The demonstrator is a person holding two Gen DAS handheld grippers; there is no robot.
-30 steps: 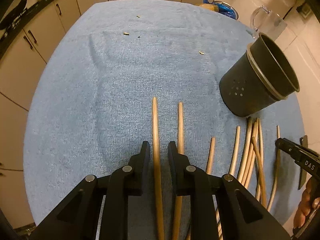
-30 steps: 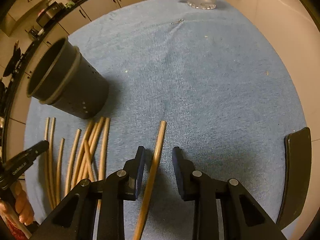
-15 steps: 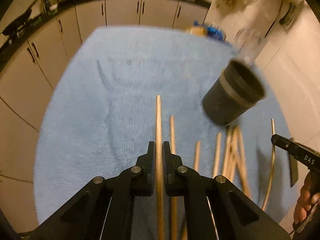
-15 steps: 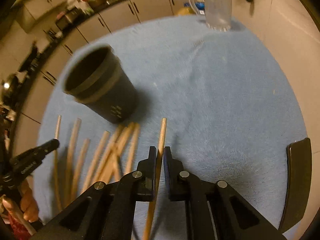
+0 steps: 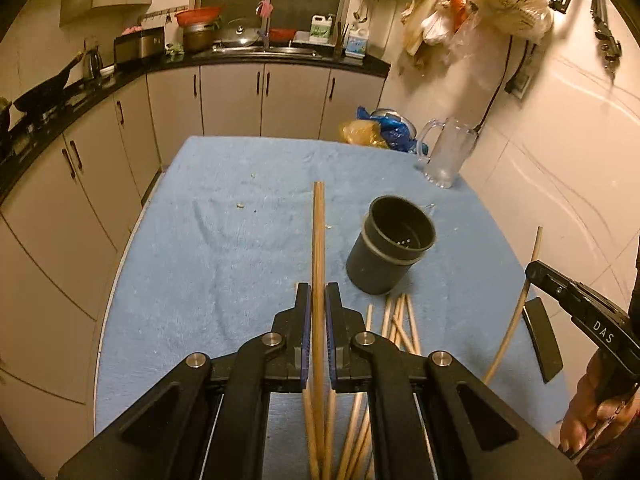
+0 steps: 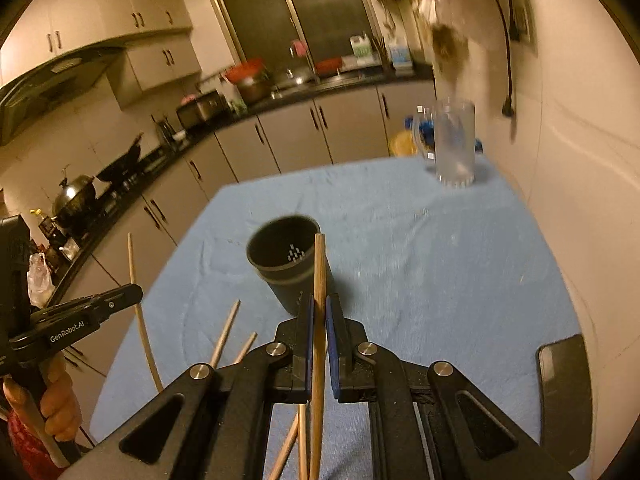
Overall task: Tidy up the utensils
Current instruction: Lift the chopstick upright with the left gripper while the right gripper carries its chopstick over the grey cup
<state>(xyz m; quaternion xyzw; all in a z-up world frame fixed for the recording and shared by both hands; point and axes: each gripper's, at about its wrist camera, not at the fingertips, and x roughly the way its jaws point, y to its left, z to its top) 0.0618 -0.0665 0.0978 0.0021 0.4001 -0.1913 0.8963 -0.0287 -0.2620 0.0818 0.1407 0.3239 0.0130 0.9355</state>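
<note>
Blue cloth (image 5: 208,272) covers the table, cut off at its near edge in both views. Only the left view shows the loose chopsticks (image 5: 400,320) fanned near the near edge, just beside the dark holder (image 5: 384,252) standing mid-cloth. Left gripper (image 5: 318,304) pinches one chopstick (image 5: 318,240); whether it holds two is unclear. Right gripper (image 6: 319,316) pinches another chopstick (image 6: 319,272), its lower end cut off; that view is blurred.

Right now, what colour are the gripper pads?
Blue pads on black fingers, clearest in the left wrist view.
</note>
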